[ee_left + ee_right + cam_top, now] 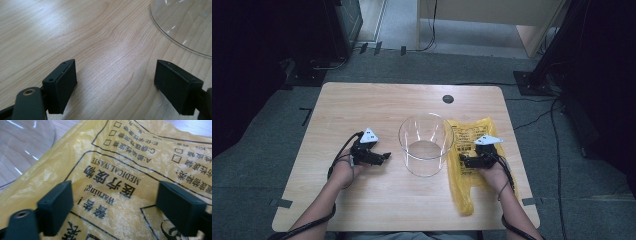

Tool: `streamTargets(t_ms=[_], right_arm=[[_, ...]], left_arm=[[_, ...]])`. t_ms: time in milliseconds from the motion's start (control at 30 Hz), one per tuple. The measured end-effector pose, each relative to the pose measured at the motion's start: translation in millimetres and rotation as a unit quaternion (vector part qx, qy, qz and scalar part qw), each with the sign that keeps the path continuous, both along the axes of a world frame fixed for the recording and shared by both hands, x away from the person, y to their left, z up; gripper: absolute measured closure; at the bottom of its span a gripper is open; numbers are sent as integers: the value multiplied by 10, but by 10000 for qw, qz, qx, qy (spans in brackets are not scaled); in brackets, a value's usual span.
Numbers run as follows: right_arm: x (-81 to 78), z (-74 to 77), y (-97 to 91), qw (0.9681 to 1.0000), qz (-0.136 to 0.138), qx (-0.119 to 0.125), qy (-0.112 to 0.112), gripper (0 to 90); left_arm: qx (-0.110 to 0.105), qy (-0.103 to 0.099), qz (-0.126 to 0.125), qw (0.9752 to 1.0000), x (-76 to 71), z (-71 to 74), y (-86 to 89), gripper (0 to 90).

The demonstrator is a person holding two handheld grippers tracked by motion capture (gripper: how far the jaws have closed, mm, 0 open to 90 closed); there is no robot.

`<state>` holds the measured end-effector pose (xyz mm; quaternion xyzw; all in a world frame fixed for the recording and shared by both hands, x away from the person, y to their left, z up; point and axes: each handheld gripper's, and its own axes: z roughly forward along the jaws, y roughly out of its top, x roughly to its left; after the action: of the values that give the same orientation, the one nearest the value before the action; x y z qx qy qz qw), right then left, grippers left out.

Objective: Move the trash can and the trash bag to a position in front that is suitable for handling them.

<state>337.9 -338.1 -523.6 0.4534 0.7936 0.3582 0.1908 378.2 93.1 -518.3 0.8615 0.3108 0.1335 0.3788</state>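
A clear round container [425,144] stands upright in the middle of the wooden table [377,105]. To its right a yellow plastic bag [466,165] with black "MEDICAL WASTE" print [115,173] lies flat. My right gripper [463,160] hovers open just over the bag [110,182], jaws wide apart with nothing pinched. Left of the container my left gripper [386,156] is open above bare wood [110,62]. The container's rim [175,40] shows at the upper right of the left gripper view, and its edge [25,147] at the upper left of the right gripper view.
A small dark round hole [448,99] sits near the table's far edge. Beyond the table are grey carpet, cables, a dark stand [537,80] at the right and a wooden cabinet [492,15] at the back.
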Motion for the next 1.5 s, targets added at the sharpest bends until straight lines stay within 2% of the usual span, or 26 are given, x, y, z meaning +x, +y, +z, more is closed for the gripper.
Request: streamTargets(t_ms=[167,367,467,567,800,967,1067,1200,1267,1333,1400,1500], right_arm=[[1,0,-3,10000,-40,-13,-21,164],[-11,6,-8,10000,-38,34,-75,275],[-20,10,1,9998,-162,56,-118,353],[-31,14,31,9997,-176,97,-153,471],[-52,18,95,9997,-21,118,-217,723],[-48,24,91,9996,133,210,-124,900],[-40,50,94,9996,233,171,12,900],[-43,85,100,9983,581,-38,5,900],[-40,127,98,9982,597,80,35,900],[-24,180,88,9986,436,268,150,900],[-18,224,78,9982,348,456,160,900],[-19,268,72,9977,317,567,175,900]], left_arm=[[-1,-1,21,10000,4,-1,-4,178],[-6,-4,73,10000,10,-2,-20,177],[-7,-2,122,9999,15,-2,-33,177],[3,2,149,9999,19,0,-41,177],[-11,1,175,9998,21,-1,-49,177],[-13,0,178,9998,21,-2,-50,177],[-23,1,180,9998,24,-2,-52,178],[-5,1,195,9998,23,0,-55,178],[1,3,203,9998,23,1,-59,179],[29,30,219,9998,26,8,-64,179],[37,38,232,9997,26,10,-70,179],[51,81,185,9998,29,19,-68,179]])
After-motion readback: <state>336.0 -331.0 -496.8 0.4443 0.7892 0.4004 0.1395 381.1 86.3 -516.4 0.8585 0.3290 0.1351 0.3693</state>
